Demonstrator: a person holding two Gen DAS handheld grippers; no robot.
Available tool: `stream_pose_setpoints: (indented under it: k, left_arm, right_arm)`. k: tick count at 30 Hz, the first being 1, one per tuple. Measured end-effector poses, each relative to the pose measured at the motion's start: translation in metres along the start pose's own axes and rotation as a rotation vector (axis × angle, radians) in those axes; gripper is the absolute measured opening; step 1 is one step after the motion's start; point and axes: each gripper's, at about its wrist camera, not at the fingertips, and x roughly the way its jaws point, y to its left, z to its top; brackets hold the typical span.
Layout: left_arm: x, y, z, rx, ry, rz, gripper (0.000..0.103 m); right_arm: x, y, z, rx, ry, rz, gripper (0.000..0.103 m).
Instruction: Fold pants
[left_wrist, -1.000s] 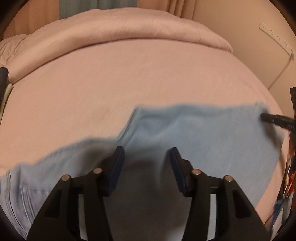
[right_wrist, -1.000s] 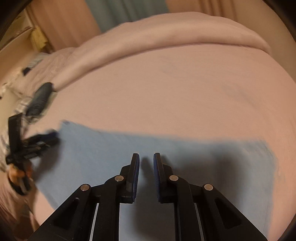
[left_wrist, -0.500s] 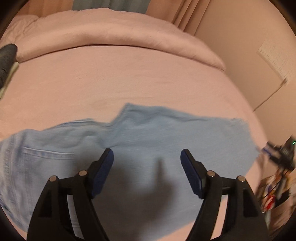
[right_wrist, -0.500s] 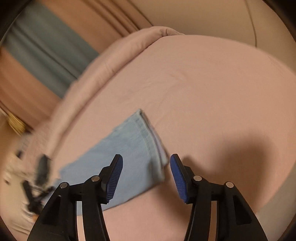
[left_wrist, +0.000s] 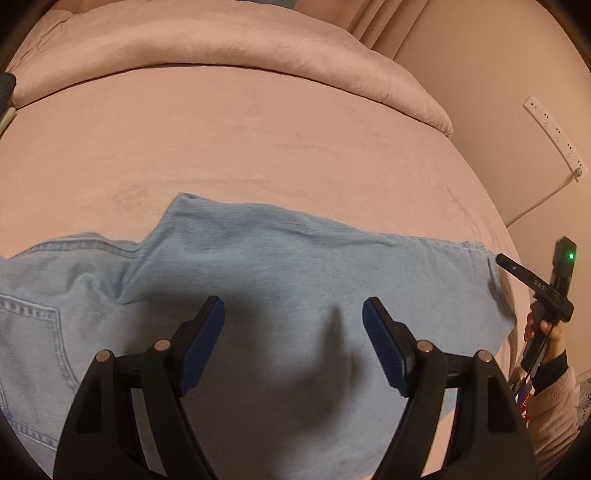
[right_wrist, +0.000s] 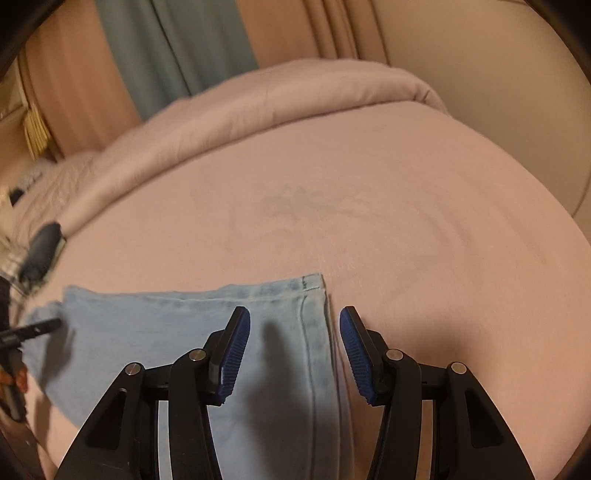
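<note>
Light blue denim pants (left_wrist: 280, 280) lie flat on the pink bed, one part folded over another; a back pocket shows at the left edge. My left gripper (left_wrist: 293, 314) hangs open above the middle of the cloth, nothing between its blue pads. In the right wrist view the pants (right_wrist: 155, 332) end in a stitched hem at their right edge. My right gripper (right_wrist: 294, 325) is open over that hem edge, holding nothing. The right gripper (left_wrist: 517, 269) also shows at the far right of the left view, by the hem, held by a hand (left_wrist: 546, 332).
A rolled pink duvet (left_wrist: 229, 48) lies across the far side of the bed (left_wrist: 258, 147). A wall with a white power strip (left_wrist: 554, 129) stands to the right. Curtains (right_wrist: 177, 55) hang behind. A dark object (right_wrist: 40, 254) lies at the bed's left side.
Both grippers have opened, letting go of the pants, which now lie folded on the bed. The right gripper has swung over to the hem edge; the left one has drawn back a little.
</note>
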Motion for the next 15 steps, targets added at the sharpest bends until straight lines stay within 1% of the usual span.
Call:
stream_pose_setpoints:
  k: [1,2,3,4,5,6,7,8,11,13,15]
  left_arm:
    - [-0.001,0.001,-0.001,0.006,0.003,0.000,0.078]
    - [-0.001,0.000,-0.001,0.013,0.006,-0.001,0.078]
    - [0.001,-0.002,0.000,0.020,0.010,0.000,0.078]
    - [0.004,-0.005,0.001,0.033,0.015,0.007,0.078]
    - [0.005,-0.006,0.002,0.040,0.016,0.011,0.078]
    - [0.007,-0.008,0.002,0.047,0.018,0.010,0.078]
    - [0.011,-0.009,0.004,0.051,0.024,0.010,0.078]
    - [0.012,-0.009,0.004,0.053,0.025,0.015,0.078]
    - [0.018,-0.004,0.007,0.041,0.013,0.057,0.078]
    - [0.021,-0.001,0.009,0.027,0.006,0.069,0.078]
    - [0.022,0.002,0.011,0.016,-0.006,0.082,0.078]
  right_arm:
    - [0.004,-0.001,-0.001,0.000,0.018,0.029,0.053]
    - [0.007,0.001,-0.001,-0.011,0.034,0.042,0.050]
    - [0.010,0.002,-0.001,-0.030,0.047,0.031,0.044]
    - [0.013,0.002,-0.001,-0.050,0.056,0.013,0.035]
    - [0.011,0.004,-0.002,-0.056,0.049,0.008,0.015]
    - [0.005,0.004,-0.002,-0.062,0.033,0.019,0.015]
    - [-0.001,0.006,-0.001,-0.081,0.006,0.049,0.014]
    - [-0.004,0.005,-0.004,-0.095,-0.006,0.057,0.012]
    - [-0.010,0.010,0.002,-0.130,-0.044,0.027,0.010]
    - [-0.005,0.004,0.010,-0.093,-0.043,0.027,0.010]
    - [0.008,0.001,0.013,-0.086,-0.026,0.003,0.010]
